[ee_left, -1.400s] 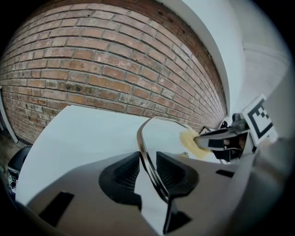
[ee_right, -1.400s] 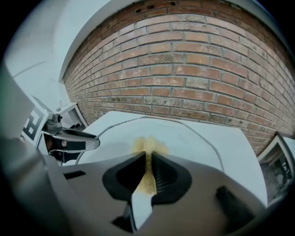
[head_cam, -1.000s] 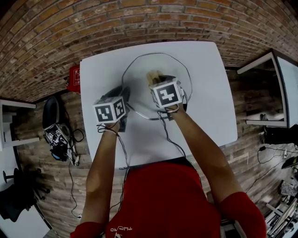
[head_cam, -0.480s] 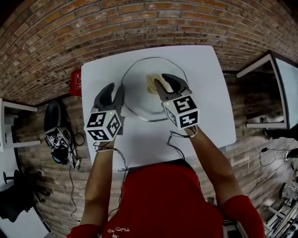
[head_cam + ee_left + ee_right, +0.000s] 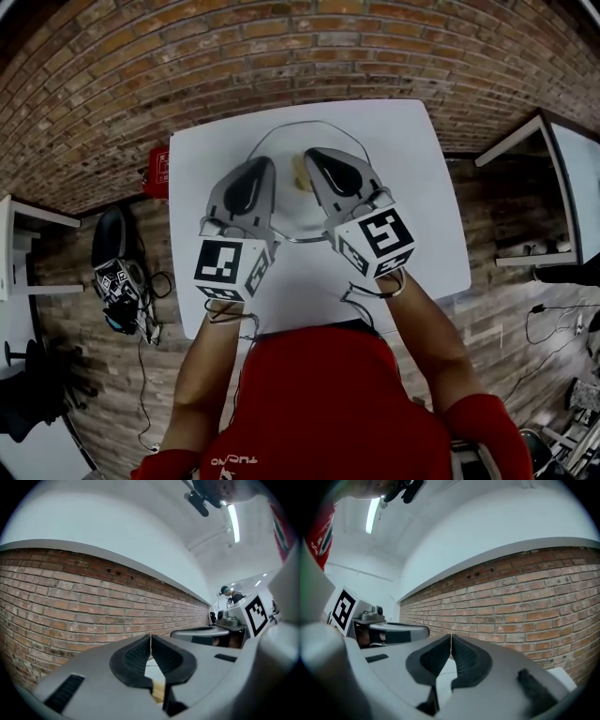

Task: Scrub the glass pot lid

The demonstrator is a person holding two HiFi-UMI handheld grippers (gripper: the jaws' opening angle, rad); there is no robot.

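Observation, nearest first. The left tool (image 5: 255, 173) is clenched on nothing: in the left gripper view its pads meet at the tips with only air between them. Its jaws have just been closing, having stood apart half a second ago. The right tool (image 5: 323, 164) is likewise clenched and empty, its pads tip to tip in the right gripper view. Both tools now point level at the brick wall (image 5: 70, 597). A second ago they were down at the work, the left at the lid's near rim and the right on the glass.

Below and just beyond the two tool tips, the glass pot lid (image 5: 289, 211) lies flat on the white table (image 5: 412, 187). Neither tool touches it. Its rim arcs out past the tips on the far side and shows again between the two tool bodies on the near side.

A pale yellowish scrubber (image 5: 300, 173) lies on the lid between the tool tips, nearer the right tool. A second ago it was at the right tool's jaws, so it has been let go. At this size I cannot tell whether it is a sponge or a brush head.

Finding: contact with both lid and scrubber has been given up and the tools have been lifted clear. I judge this to be a pause or the end of a scrubbing pass. If more scrubbing is due, the right tool must come down and open on the scrubber, and the left must steady the rim again.
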